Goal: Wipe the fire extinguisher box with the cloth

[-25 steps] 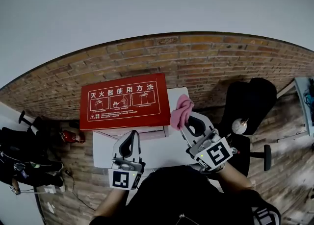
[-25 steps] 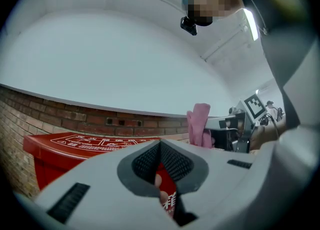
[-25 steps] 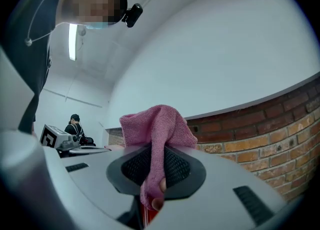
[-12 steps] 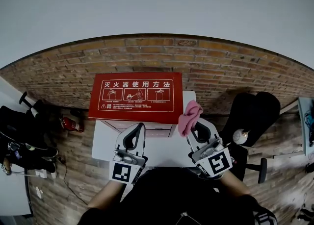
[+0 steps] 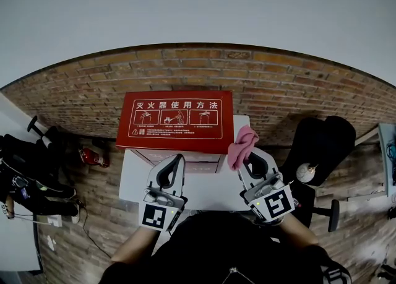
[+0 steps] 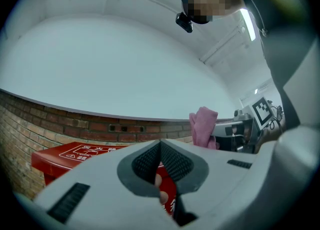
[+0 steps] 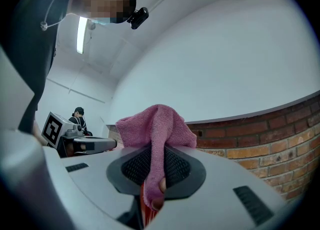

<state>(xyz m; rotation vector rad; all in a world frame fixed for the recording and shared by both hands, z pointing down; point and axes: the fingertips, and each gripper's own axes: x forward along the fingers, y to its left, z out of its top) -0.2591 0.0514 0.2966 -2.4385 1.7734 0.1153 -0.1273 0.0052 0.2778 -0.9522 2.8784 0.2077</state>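
Plainly, the thing to watch is where the red fire extinguisher box (image 5: 176, 122) lies from the cloth (image 5: 242, 146). The box sits on the white table (image 5: 207, 189) against the brick wall (image 5: 278, 85). Its long side runs left to right across the person, and its printed lid faces up. The right tongs (image 5: 246, 156) are clamped on the pink cloth, which hangs bunched just beside the box's right end, near the front corner. I cannot tell whether it is touching the box. From those tongs the box lies ahead and to the left, so I would judge that a sweep leftward along the lid or the front face is the natural stroke. The right tongs are the nearer to do it.

The left tongs (image 5: 175, 164) are closed on nothing. They point at the middle of the box's front face, close to it but apparently apart from it.

From the head view you get the layout: box, table and both tongs side by side, with a dark chair (image 5: 322, 140) off to the right. It cannot show the grip itself. The right gripper view does: the cloth (image 7: 156, 126) is pinched between the ribbed pads and folds over their tips. A sliver of red shows low behind them. The left gripper view shows its own jaws meeting with only the red box (image 6: 75, 155) beyond them. It also shows the cloth (image 6: 204, 126) standing up above the lid's level.
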